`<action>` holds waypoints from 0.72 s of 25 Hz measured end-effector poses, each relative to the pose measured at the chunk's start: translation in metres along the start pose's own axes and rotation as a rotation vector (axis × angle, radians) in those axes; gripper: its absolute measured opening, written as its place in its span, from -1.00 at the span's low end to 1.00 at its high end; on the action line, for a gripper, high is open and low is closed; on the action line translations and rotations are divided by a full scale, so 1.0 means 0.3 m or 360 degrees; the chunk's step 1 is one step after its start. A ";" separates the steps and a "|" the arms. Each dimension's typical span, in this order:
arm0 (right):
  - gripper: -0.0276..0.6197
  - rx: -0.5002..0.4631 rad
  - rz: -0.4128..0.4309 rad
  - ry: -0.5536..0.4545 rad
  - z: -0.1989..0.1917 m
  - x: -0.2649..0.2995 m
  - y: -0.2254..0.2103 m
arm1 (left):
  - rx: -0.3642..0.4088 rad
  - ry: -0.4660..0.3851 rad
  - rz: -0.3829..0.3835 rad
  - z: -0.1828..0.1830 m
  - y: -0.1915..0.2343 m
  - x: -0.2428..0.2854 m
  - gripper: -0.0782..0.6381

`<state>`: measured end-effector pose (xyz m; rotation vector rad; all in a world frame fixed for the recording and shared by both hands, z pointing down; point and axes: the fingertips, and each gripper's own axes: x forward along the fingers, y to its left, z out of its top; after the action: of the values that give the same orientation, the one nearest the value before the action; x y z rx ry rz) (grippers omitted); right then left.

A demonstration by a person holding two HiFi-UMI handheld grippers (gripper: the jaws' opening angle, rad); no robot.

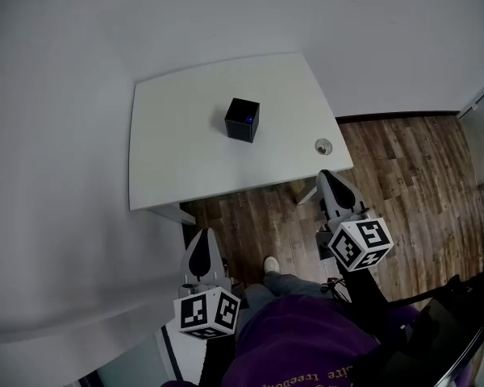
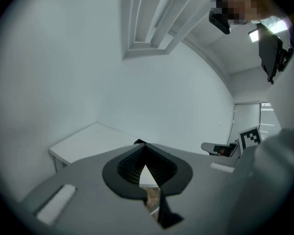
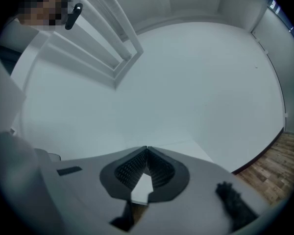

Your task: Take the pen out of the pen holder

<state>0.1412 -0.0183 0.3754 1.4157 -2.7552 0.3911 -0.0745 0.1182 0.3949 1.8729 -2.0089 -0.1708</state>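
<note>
The pen [image 1: 248, 120] is seated in the black holder [image 1: 239, 129], with only its blue end visible. The holder is placed near the middle of the white table [image 1: 177, 151]; a small round object [image 1: 323, 145] is located by the right edge. The left gripper [image 1: 199, 247] and right gripper [image 1: 329, 179] are clenched on nothing, positioned short of the table over the wood floor [image 1: 403, 184].

Prob. office/test rm: white desk [image 1: 177, 160] w/ cable grommet [image 1: 323, 145], bare white walls [image 1: 56, 95], wood-plank floor [image 1: 411, 184].
</note>
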 end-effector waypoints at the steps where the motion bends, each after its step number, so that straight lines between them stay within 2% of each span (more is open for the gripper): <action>1: -0.88 0.0000 -0.0010 0.0003 0.001 0.009 -0.023 | -0.0011 0.0001 0.0002 -0.002 -0.010 0.019 -0.76; 7: -0.88 0.0017 -0.0035 0.0026 0.000 0.062 -0.100 | -0.0020 -0.0008 -0.0042 0.009 -0.052 0.115 -0.76; 18: -0.88 0.0026 -0.0084 0.0010 0.031 0.241 -0.177 | 0.0058 -0.0045 -0.0120 0.078 -0.052 0.352 -0.76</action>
<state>0.1421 -0.1078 0.3871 1.4851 -2.7093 0.4161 -0.0719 0.0091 0.3889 1.9812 -1.9733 -0.1834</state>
